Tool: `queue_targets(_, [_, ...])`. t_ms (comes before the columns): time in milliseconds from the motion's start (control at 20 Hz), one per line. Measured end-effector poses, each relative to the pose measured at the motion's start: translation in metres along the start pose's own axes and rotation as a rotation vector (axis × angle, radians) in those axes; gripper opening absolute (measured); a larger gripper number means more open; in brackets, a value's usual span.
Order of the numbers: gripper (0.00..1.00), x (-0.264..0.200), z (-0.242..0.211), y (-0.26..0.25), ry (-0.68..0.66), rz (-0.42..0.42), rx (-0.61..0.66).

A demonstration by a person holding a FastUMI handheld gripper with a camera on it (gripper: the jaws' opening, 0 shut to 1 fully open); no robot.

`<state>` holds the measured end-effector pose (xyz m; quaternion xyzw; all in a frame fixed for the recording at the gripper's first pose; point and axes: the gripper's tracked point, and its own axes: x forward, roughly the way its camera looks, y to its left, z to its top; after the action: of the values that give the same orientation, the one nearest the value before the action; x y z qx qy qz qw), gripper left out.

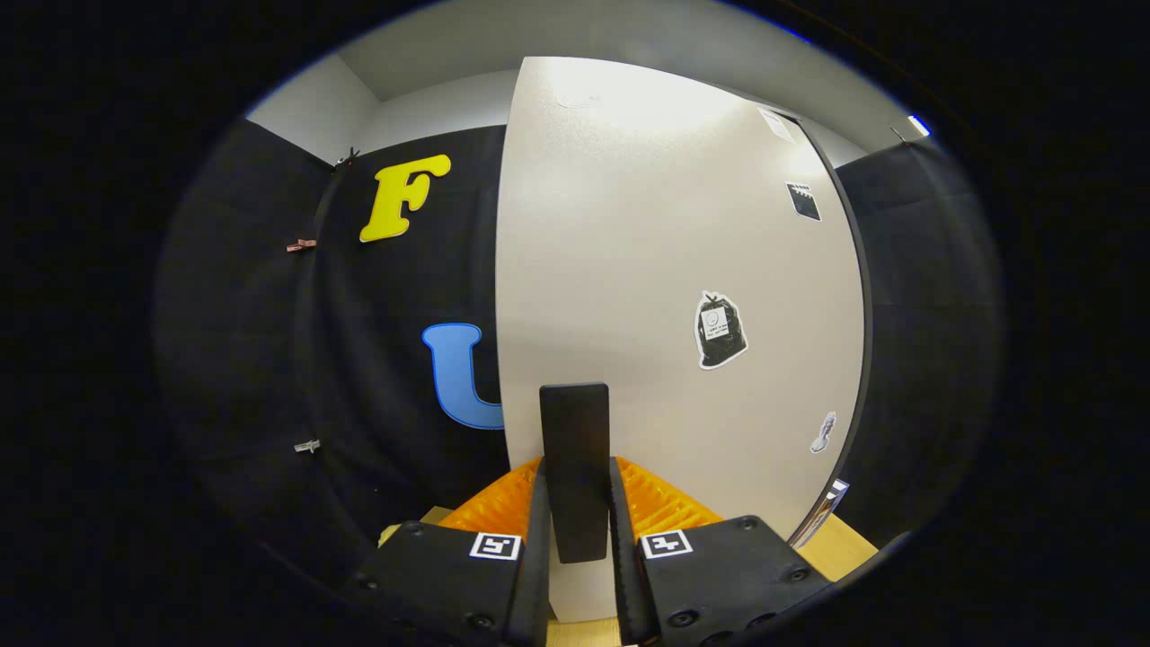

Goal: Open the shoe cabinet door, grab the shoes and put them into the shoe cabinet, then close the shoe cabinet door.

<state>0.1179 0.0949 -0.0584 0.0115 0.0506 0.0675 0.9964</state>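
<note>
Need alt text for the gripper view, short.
The gripper is shut on a dark upright handle on the pale shoe cabinet door, which stands just ahead. Stickers dot the door, and a wooden surface lies below.

The shoe cabinet door [665, 270] stands upright just ahead of the hand-held gripper [575, 539], whose fingers clamp its handle [575, 467]; stickers [720, 331] sit on its right half.

You see a light wooden surface [844, 546] carrying the white cabinet door [665, 270], upright on it. Gripper [575, 530] fingers clamp the door's dark handle [575, 467].
</note>
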Motion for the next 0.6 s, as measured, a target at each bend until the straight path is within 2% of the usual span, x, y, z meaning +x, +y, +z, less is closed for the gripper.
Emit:
queue_targets(300, [0.34,-0.039,0.005,-0.009,0.016,0.098,0.010])
queue_targets(600, [0.34,-0.059,0.008,-0.020,0.030,0.212,0.004])
